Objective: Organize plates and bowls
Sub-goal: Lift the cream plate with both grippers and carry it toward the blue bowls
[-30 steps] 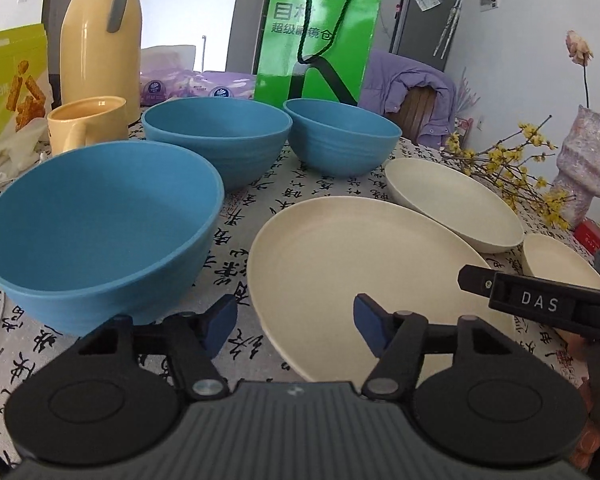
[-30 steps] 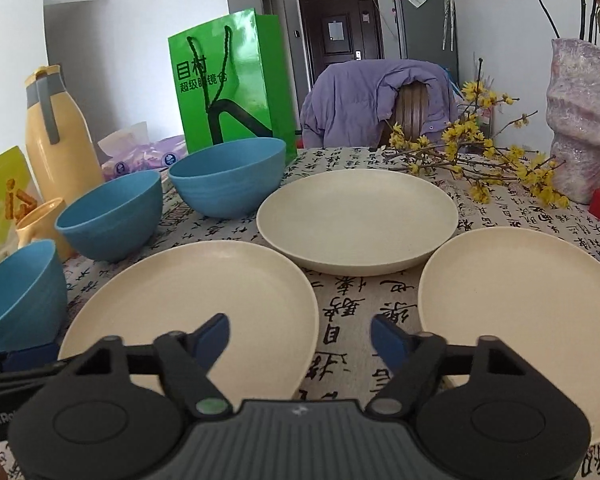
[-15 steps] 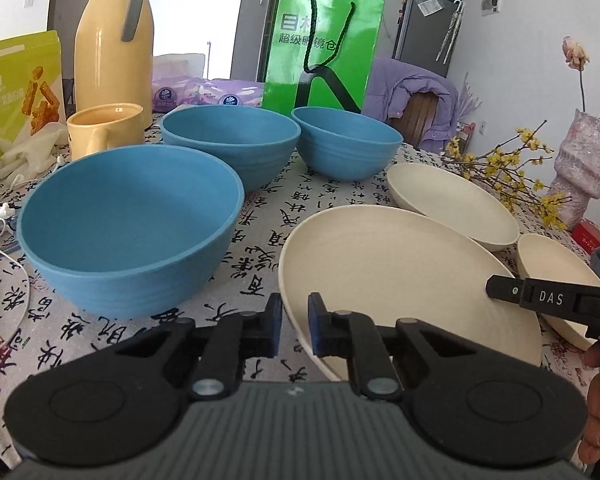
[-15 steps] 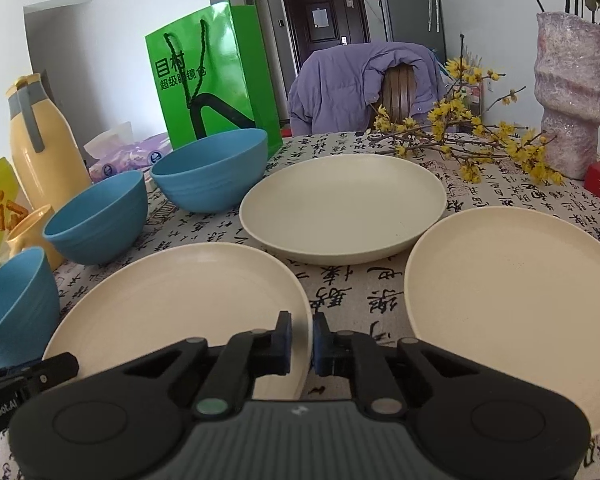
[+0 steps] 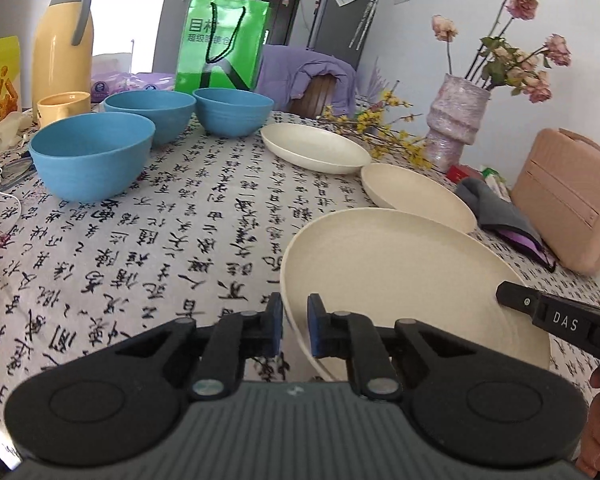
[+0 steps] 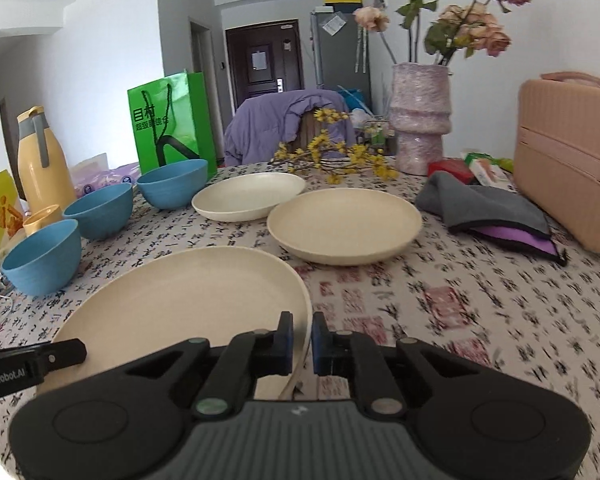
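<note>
Cream plate [image 6: 188, 300] clamped at opposite rims by both hand-held grippers, two more plates [image 6: 344, 224] just beyond.

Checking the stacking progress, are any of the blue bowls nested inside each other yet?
No, the three blue bowls each stand separately on the tablecloth.

White walls [image 6: 100, 60], daylit. Dark door [image 6: 264, 60] at the far end, grey fridge [image 6: 340, 48] beside it. Chair [image 6: 312, 128] draped with purple jacket [image 6: 276, 124] at the table's far edge.
</note>
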`<state>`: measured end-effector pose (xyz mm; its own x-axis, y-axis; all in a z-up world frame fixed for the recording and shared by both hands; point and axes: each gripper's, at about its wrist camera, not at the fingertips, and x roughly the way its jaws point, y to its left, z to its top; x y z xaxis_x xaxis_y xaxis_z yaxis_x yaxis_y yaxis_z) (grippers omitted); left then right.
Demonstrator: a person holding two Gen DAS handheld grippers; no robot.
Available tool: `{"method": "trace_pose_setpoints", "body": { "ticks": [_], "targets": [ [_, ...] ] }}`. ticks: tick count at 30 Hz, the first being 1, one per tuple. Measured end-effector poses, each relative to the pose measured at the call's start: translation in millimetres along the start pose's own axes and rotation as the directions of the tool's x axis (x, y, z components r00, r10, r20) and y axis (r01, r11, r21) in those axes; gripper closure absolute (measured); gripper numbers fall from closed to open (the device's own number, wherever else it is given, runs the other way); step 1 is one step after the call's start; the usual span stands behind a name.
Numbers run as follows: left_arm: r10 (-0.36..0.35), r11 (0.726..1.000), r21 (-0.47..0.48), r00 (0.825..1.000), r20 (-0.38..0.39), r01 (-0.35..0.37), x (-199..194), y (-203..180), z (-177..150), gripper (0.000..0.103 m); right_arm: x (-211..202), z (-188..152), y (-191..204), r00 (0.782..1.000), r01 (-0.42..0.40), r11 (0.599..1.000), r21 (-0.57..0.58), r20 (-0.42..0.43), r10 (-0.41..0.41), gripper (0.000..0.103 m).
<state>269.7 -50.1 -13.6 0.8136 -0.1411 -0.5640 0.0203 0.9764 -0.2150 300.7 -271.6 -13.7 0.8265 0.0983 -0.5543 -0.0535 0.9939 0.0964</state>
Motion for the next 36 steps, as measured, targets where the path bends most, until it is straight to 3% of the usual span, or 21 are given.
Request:
{"method": "trace_pose_setpoints", "body": {
  "ticks": [5,13,25,36],
  "targets": [
    [-0.032,0.999,0.019,0.999,0.005,0.032,-20,-15,-17,0.09,-38,-24,-18,0.999,0.039,0.999,-0.001,0.016,-0.039,0.094],
    [-0.016,1.0,0.016,0.999,0.035,0.016,-36,-9,-22,0.09,-59,-28,-12,0.998,0.04,0.999,-0.025,0.058,-0.038,0.094],
    [0.012,1.0,0.004,0.998,0.06,-0.012,-39,28,-13,0.09,-49,-25,27,0.998,0.008,0.998,-0.063,0.061,-0.004,0.094],
    [0.078,0.997,-0.011,0.994,0.076,-0.077,-34,97,0,0.09,-14,-21,89,0.998,-0.056,0.993,-0.1,0.018,0.058,0.093]
  ]
}}
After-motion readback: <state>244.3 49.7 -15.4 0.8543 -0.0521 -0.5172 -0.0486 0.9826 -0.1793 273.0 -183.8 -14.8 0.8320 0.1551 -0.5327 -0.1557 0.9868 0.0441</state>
